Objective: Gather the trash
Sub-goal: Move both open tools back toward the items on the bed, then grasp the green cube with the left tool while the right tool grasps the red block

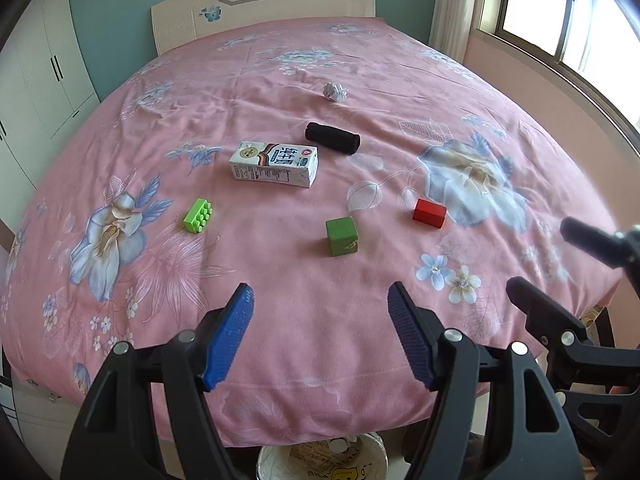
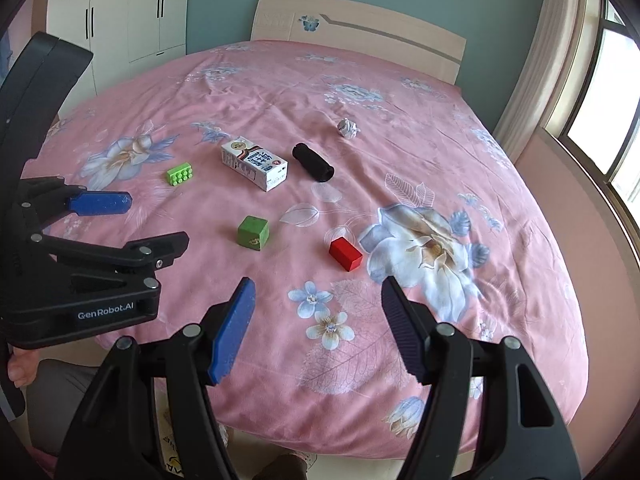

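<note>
- Crumpled white paper ball (image 1: pixel 335 91) lies far up the pink floral bed sheet (image 1: pixel 280 320), beyond the black foam roll (image 1: pixel 332 138); likely trash.
- White milk carton (image 1: pixel 274 163) lies on its side mid-bed, probably trash too.
- Green studded brick (image 1: pixel 197 215), green cube (image 1: pixel 341 236) and red block (image 1: pixel 429 213) are spread around; probably distractors.
- Lined bin (image 1: pixel 322 460) sits at the bed foot, handy for drops.
- Left claw (image 1: pixel 320 332) is spread, empty; right claw (image 2: pixel 316 328) likewise, both over the near edge.

Pink floral bed (image 1: pixel 280 340) carries milk carton (image 1: pixel 274 164), paper ball (image 1: pixel 335 91), black roll (image 1: pixel 332 138), 3 blocks (image 1: pixel 341 236).
</note>
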The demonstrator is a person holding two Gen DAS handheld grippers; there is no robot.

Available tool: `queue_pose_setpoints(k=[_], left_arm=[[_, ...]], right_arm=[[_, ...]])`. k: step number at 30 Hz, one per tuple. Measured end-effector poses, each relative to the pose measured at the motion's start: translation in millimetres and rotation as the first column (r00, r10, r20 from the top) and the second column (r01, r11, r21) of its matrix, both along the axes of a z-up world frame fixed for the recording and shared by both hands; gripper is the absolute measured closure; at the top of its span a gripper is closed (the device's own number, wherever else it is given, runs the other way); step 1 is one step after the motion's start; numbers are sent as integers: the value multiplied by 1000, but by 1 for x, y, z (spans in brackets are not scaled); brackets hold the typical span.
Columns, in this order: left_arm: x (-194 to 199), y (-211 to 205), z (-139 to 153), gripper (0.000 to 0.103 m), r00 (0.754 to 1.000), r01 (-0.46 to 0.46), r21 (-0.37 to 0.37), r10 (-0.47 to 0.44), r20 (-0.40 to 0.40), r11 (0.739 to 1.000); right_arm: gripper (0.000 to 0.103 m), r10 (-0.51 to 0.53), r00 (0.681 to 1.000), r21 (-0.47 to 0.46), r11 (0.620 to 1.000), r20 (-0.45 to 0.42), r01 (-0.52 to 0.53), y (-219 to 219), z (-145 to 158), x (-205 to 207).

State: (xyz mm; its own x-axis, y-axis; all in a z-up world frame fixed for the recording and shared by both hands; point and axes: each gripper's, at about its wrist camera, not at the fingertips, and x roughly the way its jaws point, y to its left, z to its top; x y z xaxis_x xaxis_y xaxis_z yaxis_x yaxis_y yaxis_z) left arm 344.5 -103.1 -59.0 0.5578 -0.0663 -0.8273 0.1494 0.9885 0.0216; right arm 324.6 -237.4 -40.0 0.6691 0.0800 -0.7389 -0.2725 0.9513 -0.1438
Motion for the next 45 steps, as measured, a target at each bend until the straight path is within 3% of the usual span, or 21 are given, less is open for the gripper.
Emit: queue_pose_setpoints(k=[10,24,26,27,29,31,38,45], left_arm=[[60,-20,-51,31,995,-27,-23,25,-99,999],[127,-32,-114,32,978,-98,-21,92,-187,995],[131,-33,-116,41,979,-96,-24,91,-181,995],[132,-33,-117,44,980,-95,-24,89,-178,995],[133,-34,-118,63,981,-92,-30,86,-172,995],[133,-34,-118,71,983,-90,-32,84,-165,995],[123,-26,-107,72,984,-69,-31,63,-167,997],[96,-5,-64,72,993,-60,-11,58,-100,998]], right_arm=[[37,86,995,-28,996,-59,-88,-18,-55,71],[37,238,959,7,971,-155,-240,-28,-131,150],[47,252,953,18,967,-166,-253,-27,-137,155],[52,261,950,31,965,-169,-260,-27,-138,157],[70,265,948,53,964,-177,-260,-27,-140,160],[82,274,944,73,962,-183,-264,-27,-141,160],[82,259,951,78,965,-167,-249,-22,-128,146],[82,259,960,49,966,-104,-255,-10,-78,115]])
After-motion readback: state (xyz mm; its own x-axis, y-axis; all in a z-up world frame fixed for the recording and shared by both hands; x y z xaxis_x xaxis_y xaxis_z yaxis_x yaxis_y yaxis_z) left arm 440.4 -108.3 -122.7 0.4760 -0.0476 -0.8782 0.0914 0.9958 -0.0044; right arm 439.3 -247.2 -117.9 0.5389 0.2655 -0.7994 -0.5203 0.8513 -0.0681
